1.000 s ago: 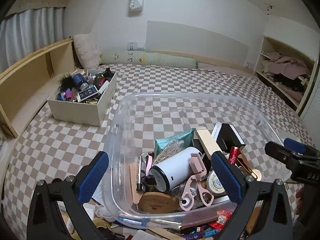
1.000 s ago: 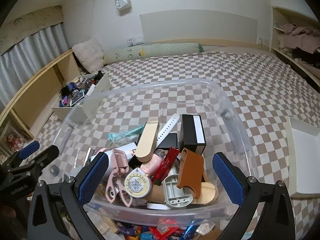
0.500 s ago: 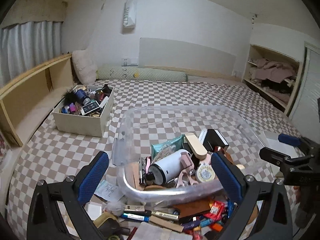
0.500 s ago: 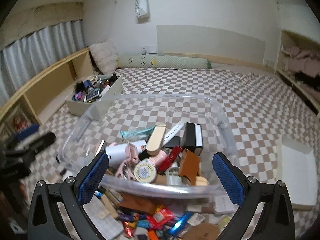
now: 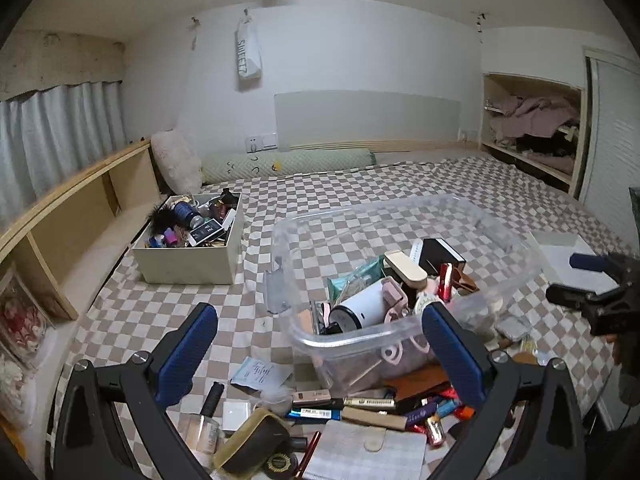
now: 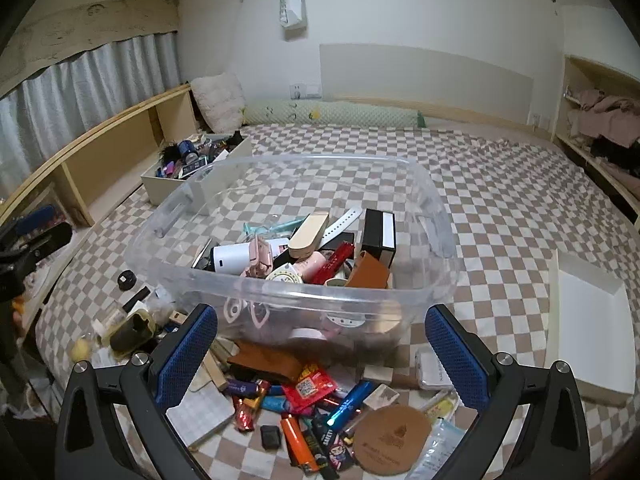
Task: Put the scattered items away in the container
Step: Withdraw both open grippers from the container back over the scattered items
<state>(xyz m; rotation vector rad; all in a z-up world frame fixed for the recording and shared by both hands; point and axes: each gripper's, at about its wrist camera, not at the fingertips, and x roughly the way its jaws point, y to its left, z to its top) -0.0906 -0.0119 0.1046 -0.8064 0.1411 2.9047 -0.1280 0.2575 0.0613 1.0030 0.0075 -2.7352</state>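
A clear plastic bin [image 5: 360, 332] [image 6: 296, 288] sits on the checkered bed, holding a white cylinder [image 6: 236, 256], a black-and-white box [image 6: 380, 232], a brown leather piece [image 6: 368, 274] and several small things. Scattered items lie on the bed in front of it: a red packet [image 6: 308, 386], an orange lighter [image 6: 296, 444], a round brown coaster [image 6: 390, 438], a grey pouch [image 5: 368, 456], a small bottle [image 5: 204, 428]. My left gripper [image 5: 320, 356] is open, above the pile, short of the bin's near rim. My right gripper [image 6: 320, 356] is open too, empty, over the clutter.
A white cardboard box [image 5: 188, 256] [image 6: 192, 172] full of odds and ends stands left of the bin. A flat white lid [image 6: 588, 320] lies to the right. A wooden shelf [image 5: 80, 216] runs along the left side, with pillows at the far wall.
Both grippers have drawn back and up from the bin; it looks smaller, and the scattered pile in front of it has come into view. Both stay open.
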